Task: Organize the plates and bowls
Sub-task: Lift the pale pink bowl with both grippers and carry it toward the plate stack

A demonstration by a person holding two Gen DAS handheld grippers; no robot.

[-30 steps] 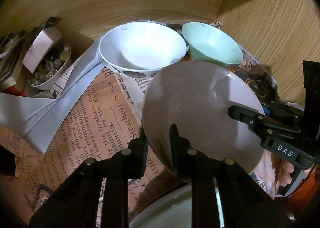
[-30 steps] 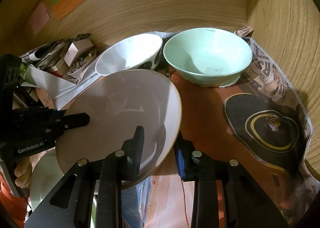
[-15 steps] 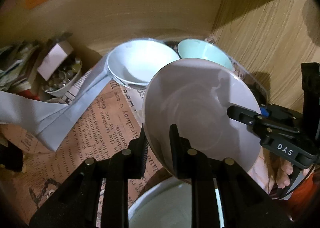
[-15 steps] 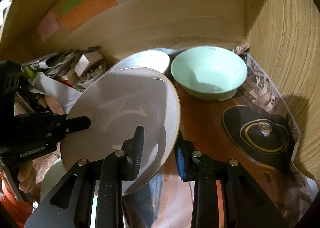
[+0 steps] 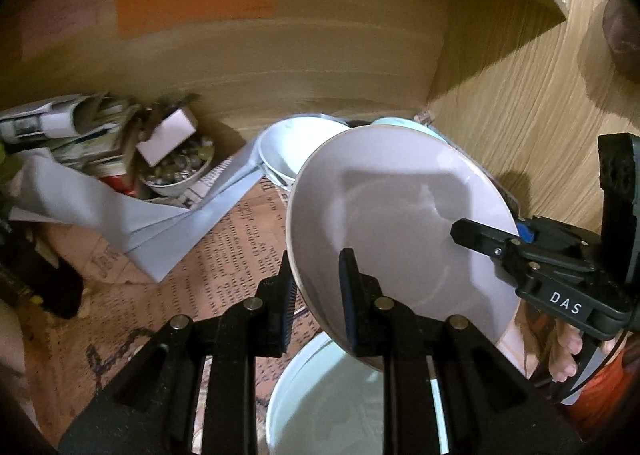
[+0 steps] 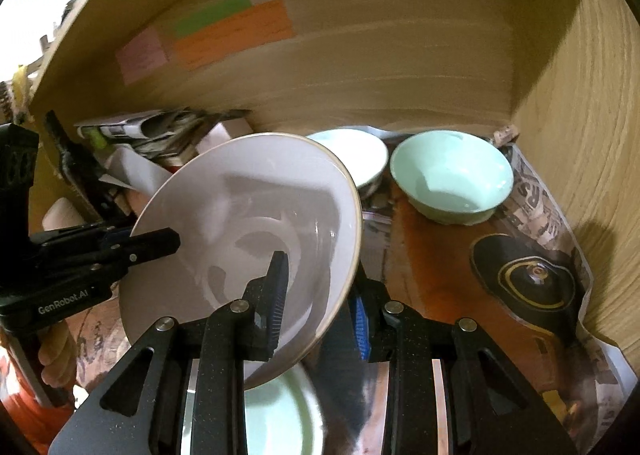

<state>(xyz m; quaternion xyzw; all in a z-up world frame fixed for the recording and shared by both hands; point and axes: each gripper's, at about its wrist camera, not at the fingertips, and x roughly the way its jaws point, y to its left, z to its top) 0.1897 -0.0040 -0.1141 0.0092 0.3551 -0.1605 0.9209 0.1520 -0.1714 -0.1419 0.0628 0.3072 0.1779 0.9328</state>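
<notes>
1. Cabinet (image 6: 560, 135), wood-walled and lined with newspaper (image 5: 224, 255), was the biggest thing around both grippers.
2. Grey plate (image 6: 248, 231) sat tilted and clear of the floor, its rim pinched on opposite edges: left gripper (image 5: 316, 295) clamped narrow on the near-left rim, right gripper (image 6: 316, 303) clamped narrow on the near-right rim.
3. Pale green plate (image 5: 340, 395) lay right under both grippers, below the grey plate.
4. Mint bowl (image 6: 452, 179) stood ahead and to the right of the right gripper; white bowl (image 6: 356, 159) just beside it, partly behind the grey plate.
5. Small dish of bits (image 5: 180, 175) sat ahead-left of the left gripper.
6. Judgement: carry step. Both grips needed equal pressure, hands moving together, plate levelled before setting down, rim kept off the bowls ahead.
</notes>
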